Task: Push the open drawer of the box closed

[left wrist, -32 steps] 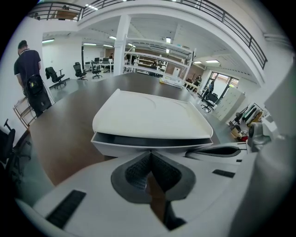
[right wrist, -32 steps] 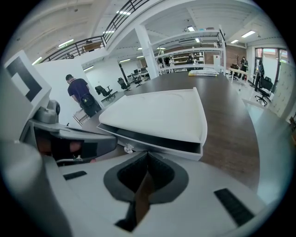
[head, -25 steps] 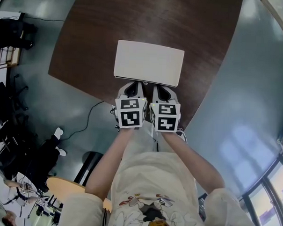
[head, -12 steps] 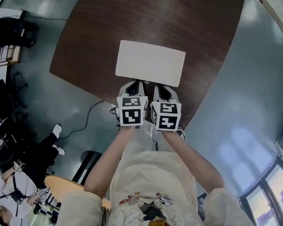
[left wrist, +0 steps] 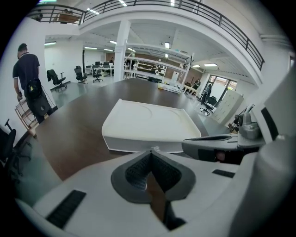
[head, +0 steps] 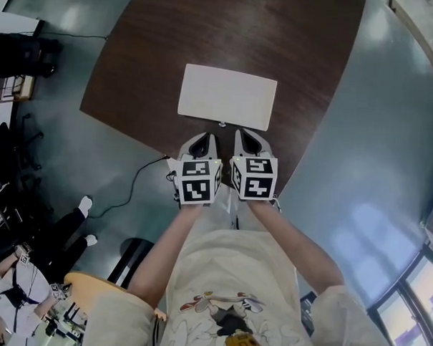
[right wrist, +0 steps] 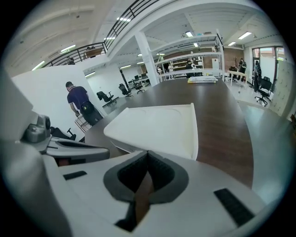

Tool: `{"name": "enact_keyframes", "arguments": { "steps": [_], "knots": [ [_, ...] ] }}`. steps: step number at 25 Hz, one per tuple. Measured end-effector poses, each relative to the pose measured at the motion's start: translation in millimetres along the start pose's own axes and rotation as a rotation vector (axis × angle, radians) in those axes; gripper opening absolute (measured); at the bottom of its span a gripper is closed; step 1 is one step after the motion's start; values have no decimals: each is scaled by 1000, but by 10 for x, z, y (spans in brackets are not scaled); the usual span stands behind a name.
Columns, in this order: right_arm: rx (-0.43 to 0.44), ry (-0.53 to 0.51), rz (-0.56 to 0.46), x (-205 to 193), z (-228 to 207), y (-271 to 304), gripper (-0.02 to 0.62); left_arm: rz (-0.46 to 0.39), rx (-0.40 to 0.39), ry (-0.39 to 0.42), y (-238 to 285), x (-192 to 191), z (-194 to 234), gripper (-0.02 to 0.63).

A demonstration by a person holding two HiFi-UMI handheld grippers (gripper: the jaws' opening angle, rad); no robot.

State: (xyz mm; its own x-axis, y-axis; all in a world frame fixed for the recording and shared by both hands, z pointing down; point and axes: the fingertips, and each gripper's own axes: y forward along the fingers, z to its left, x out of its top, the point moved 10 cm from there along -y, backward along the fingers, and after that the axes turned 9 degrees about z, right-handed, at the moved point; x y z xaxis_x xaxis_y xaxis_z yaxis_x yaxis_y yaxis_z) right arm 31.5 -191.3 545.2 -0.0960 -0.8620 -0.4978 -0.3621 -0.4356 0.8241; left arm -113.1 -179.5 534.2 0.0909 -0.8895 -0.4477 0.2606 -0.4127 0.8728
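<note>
At the far left of the head view dark office chairs [head: 21,52] stand on the grey floor [head: 360,153], and a black cable [head: 134,183] trails across it toward the table's edge; a person in a dark shirt [left wrist: 27,78] stands off that side, well apart from the work; the dark wooden table [head: 150,58] fills the upper middle. The white box [head: 227,96] lies flat near the table's near edge; its long axis runs left to right across the view, with the right end a little nearer the person; its long front face, with a small knob [head: 221,124] at the middle, is turned toward the person and looks flush with the body. Just short of that face, left of the knob, the left gripper [head: 201,141] points down at the box, tongs pressed together with nothing in them; beside it, right of the knob, the right gripper [head: 248,140] does the same, tongs together and empty; neither touches the box, and only bare tabletop lies between tips and front face. Right of the table the floor is grey again, with windows [head: 411,299] at the lower right corner.
</note>
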Motion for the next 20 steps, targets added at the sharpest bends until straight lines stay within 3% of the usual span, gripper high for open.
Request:
{"name": "enact_keyframes", "arguments": {
  "steps": [9,15,20],
  "knots": [
    [63,-175,-107,-27,119,-614,5,-125,-9,19,-609,-68,-98,6],
    [100,-219,-145,-79,263,-1451,5,-170,-26,13,-1423,-166,-349,6],
    [134,-249,-169,-455,372,-1827,5,-207,-21,48,-1917,-594,-532,6]
  ]
}}
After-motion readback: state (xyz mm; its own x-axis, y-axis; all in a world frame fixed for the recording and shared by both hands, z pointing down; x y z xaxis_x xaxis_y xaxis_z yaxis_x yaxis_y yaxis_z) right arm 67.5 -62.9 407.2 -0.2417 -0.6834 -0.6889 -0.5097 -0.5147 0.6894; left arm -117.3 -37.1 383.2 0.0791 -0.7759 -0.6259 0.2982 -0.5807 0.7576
